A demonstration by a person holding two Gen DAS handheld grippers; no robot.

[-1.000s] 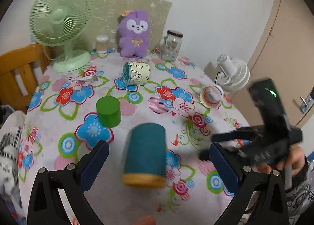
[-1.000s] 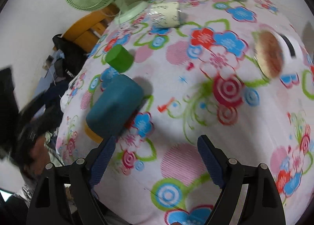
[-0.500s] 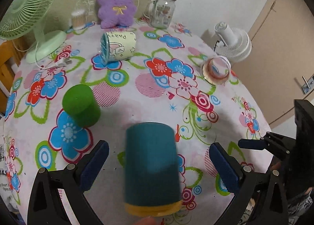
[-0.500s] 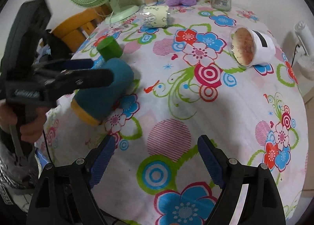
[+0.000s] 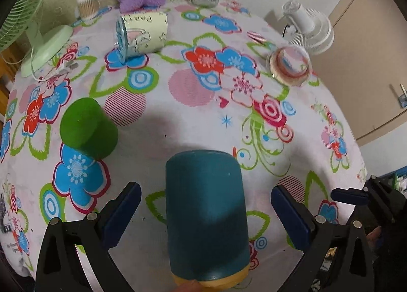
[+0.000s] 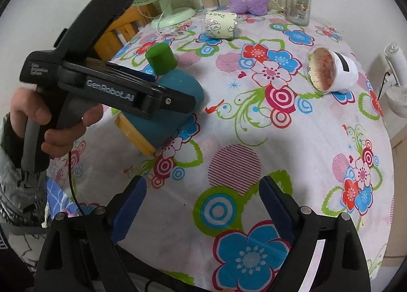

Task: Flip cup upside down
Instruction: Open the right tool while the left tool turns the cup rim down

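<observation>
While left claw (image 5: 203, 218) straddles teal cup (image 5: 206, 215), its mouth's cut off.

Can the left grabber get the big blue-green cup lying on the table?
Probably yes. The left gripper is open, with its fingers on either side of the teal cup with the yellow rim, which lies on its side. Nothing sits between them.

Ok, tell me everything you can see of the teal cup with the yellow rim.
The teal cup is a plain, matte cylinder with a yellow band at its open end. It lies on its side on the flowered tablecloth, closed base toward the green cup, yellow end toward the table edge. It sits between the left gripper's open blue fingers; neither visibly touches it. Its inside is hidden.
</observation>
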